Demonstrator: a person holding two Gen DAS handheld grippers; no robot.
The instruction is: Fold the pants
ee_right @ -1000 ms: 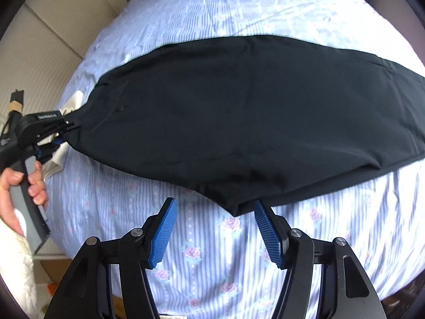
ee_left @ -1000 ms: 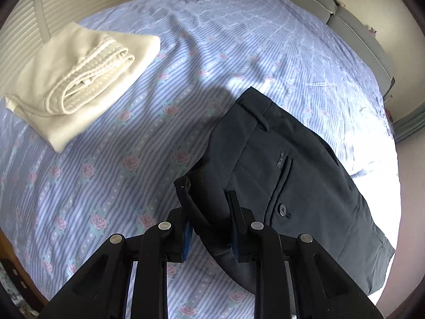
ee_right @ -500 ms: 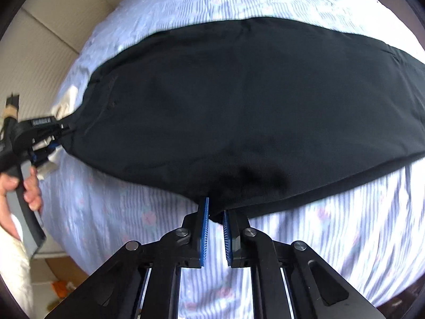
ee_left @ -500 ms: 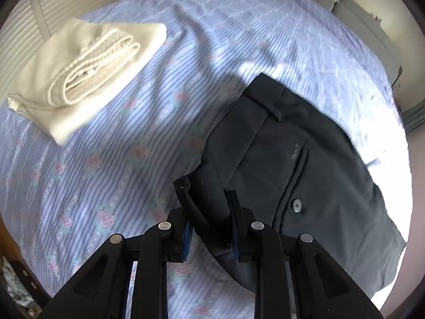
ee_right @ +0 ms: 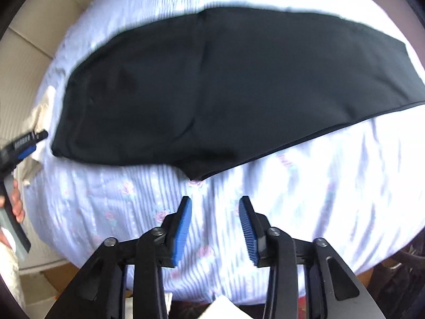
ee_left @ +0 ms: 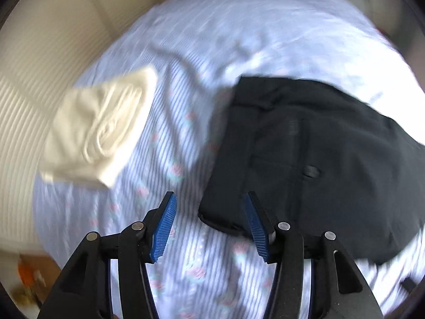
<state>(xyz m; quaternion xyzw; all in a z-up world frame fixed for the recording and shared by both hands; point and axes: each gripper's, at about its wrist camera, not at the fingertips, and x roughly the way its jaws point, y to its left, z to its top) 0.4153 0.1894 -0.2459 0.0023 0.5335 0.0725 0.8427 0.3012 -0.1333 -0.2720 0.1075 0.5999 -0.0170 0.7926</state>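
Dark pants (ee_right: 225, 93) lie flat on the flowered blue sheet (ee_right: 332, 199), folded lengthwise, waist end to the left. In the left wrist view the waist end (ee_left: 318, 159) shows a back pocket with a button. My left gripper (ee_left: 209, 226) hangs over the waist corner, its jaws opening; the pads do not press the cloth. It shows at the left edge (ee_right: 26, 143) of the right wrist view, held by a hand. My right gripper (ee_right: 215, 223) hovers just below the crotch point, jaws opening, nothing between them.
A folded cream garment (ee_left: 103, 130) lies on the bed left of the pants. A ribbed cream wall or panel (ee_left: 21, 138) runs along the bed's left side. Floor clutter (ee_left: 26, 279) shows past the near left bed edge.
Both grippers have let go of the pants. The left one opened, rose and rolled; the waist corner now lies flat. The right one shut on the crotch point, then opened and drew back.
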